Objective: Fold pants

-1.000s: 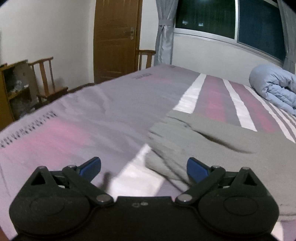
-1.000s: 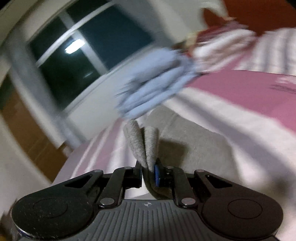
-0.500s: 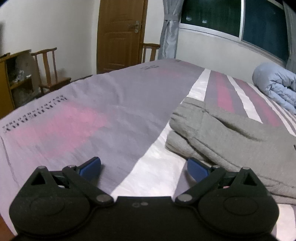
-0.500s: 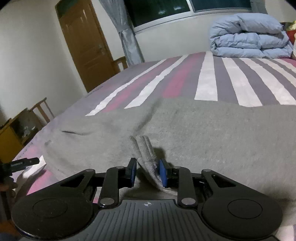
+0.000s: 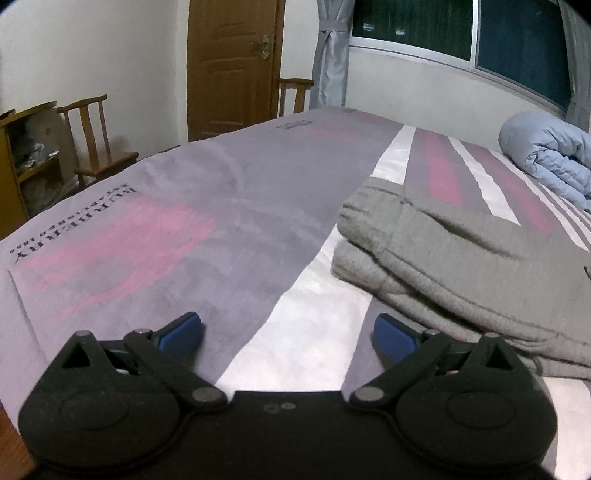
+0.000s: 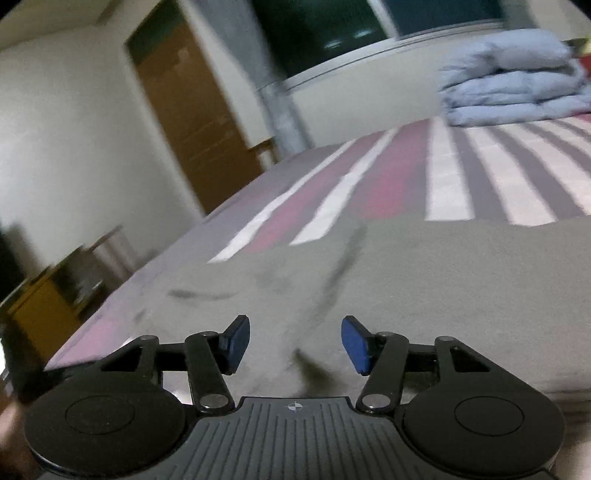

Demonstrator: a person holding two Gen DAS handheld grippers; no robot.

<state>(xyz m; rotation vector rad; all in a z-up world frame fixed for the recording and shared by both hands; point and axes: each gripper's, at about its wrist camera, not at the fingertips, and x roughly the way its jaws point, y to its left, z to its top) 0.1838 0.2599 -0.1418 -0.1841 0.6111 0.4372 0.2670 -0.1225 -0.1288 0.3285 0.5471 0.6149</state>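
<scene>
The grey pants (image 5: 454, 258) lie folded in layers on the striped bed sheet (image 5: 207, 229), to the right in the left wrist view. My left gripper (image 5: 288, 334) is open and empty, low over the sheet just left of the pants' edge. In the right wrist view the pants (image 6: 424, 280) spread flat ahead. My right gripper (image 6: 295, 343) is open and empty just above the grey cloth, jaws apart.
A folded light-blue duvet (image 5: 546, 162) (image 6: 509, 85) lies at the far side of the bed. Wooden chairs (image 5: 96, 140), a wooden shelf (image 5: 22, 158), a brown door (image 5: 236, 62) and a curtained window (image 5: 443, 33) stand beyond the bed.
My right gripper has opened and let go of the pinched grey fold, which now lies flat. My left gripper has drawn back slightly from the pants, still open.
</scene>
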